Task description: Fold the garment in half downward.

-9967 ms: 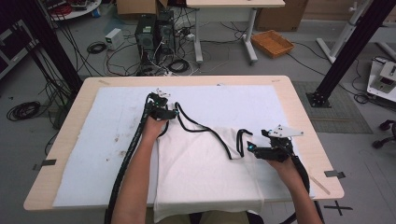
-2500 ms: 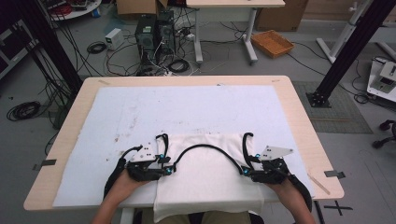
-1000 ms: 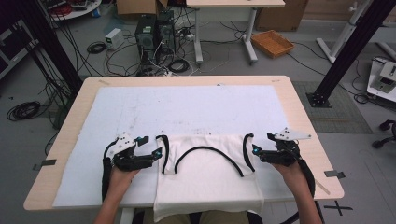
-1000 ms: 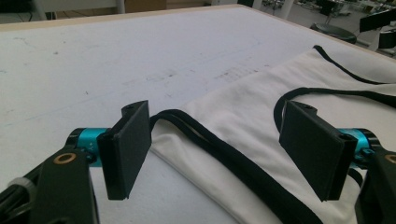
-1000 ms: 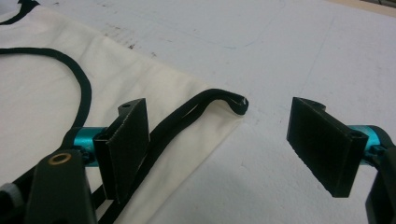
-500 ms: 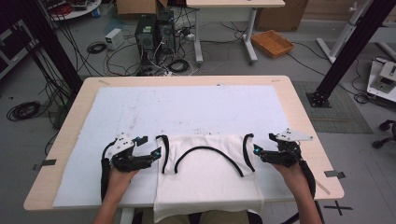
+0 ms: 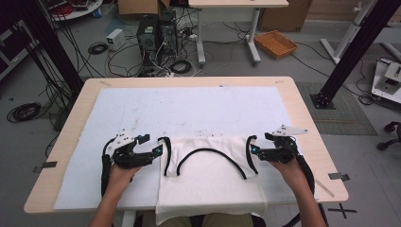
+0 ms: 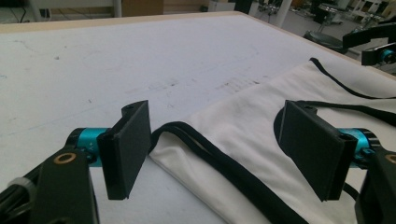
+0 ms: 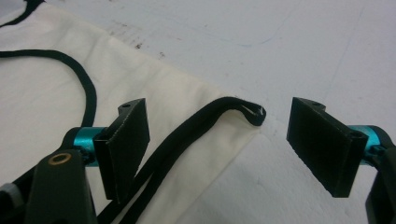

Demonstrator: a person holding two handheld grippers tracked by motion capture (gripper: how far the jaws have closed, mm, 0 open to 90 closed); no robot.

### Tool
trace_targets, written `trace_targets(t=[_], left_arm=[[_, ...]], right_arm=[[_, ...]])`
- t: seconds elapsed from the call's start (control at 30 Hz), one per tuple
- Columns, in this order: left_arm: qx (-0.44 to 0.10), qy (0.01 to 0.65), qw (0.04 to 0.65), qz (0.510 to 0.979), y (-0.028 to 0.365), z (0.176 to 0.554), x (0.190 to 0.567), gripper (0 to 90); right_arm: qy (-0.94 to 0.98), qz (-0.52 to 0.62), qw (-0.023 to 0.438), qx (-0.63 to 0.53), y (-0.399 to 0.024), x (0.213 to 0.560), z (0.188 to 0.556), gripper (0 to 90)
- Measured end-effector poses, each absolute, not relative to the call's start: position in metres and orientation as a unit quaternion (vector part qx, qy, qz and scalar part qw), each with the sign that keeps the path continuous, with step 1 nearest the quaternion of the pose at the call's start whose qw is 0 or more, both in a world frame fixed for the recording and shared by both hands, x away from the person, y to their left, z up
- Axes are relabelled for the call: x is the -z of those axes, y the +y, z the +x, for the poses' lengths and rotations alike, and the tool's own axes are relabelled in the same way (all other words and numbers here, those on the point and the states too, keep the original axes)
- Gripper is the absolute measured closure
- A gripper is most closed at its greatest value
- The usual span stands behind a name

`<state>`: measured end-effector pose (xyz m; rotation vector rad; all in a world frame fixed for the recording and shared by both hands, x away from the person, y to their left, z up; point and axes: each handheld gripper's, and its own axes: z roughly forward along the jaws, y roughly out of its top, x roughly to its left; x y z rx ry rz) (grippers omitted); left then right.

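On the near half of the white table cover [image 7: 142, 109], a white sleeveless top [image 7: 210, 184] with black binding lies flat, its hem hanging over the table's front edge toward the person. Both grippers hover at its 2 strap corners. The left gripper [image 7: 150, 152] sits just beside the left strap loop [image 7: 165, 156], released, jaws wide with nothing pressed between them; in the left gripper view the black-edged corner [image 8: 170, 130] lies between the pads. The right gripper [image 7: 255, 152] is likewise unclenched, and in the right gripper view the strap tip [image 9: 250, 112] rests in the gap, touching neither pad.

The step in hand looks like taking hold of both shoulder corners for a fold or a lift. To do it well, each pair of jaws should drop low enough to catch both the black binding and the layer beneath it, then close at the same time so the cloth stays square. Pinching the binding alone would likely let the body sag or twist.

The fabric reads as thin, soft knit, lying limp with faint creases. Its binding is a narrow, slightly raised black band curving around neckline [image 7: 210, 156] and armholes. The cover beneath is matte, faintly grainy and marked with dark smudges.
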<state>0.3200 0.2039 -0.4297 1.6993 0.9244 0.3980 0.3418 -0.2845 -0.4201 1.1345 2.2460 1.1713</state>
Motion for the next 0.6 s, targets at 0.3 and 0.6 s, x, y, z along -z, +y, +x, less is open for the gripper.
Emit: trace_targets(t=[0.3, 0.6], left_arm=[[-0.156, 0.429, 0.488, 0.744, 0.188, 0.36, 0.426, 25.2], [-0.156, 0.436, 0.406, 0.788, 0.166, 0.383, 0.442, 36.5]], right_arm=[[0.822, 0.399, 0.154, -0.376, -0.265, 0.417, 0.377, 21.0], [0.851, 0.393, 0.13, -0.324, -0.256, 0.431, 0.397, 36.7]])
